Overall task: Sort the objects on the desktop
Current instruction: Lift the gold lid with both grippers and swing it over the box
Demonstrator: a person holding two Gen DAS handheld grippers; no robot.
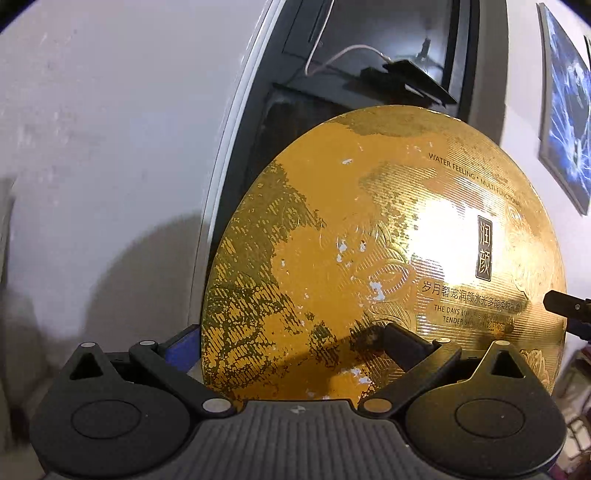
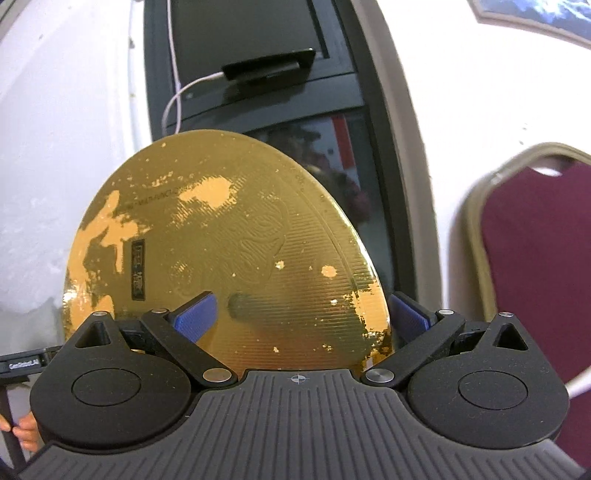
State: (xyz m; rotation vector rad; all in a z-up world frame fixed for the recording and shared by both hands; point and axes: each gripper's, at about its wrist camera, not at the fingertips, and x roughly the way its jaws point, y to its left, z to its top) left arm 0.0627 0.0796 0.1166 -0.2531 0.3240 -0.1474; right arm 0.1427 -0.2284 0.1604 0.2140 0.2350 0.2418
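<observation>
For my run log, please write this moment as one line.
object: round gold gift-box lid, upright | left gripper: shut on lid edge | right gripper: shut on lid edge | behind: dark screen

- The round box lid (image 1: 384, 258) stands on edge between the fingers of both grippers.
- The left gripper (image 1: 295, 343) straddles its left edge; the right gripper (image 2: 303, 314) straddles its right edge.
- Behind the lid is a door (image 2: 258, 66), with a phone (image 2: 269, 66) resting on its ledge and a cable (image 2: 177, 96) hanging left of the phone.
- A chair (image 2: 535, 258) is at the far right.
</observation>
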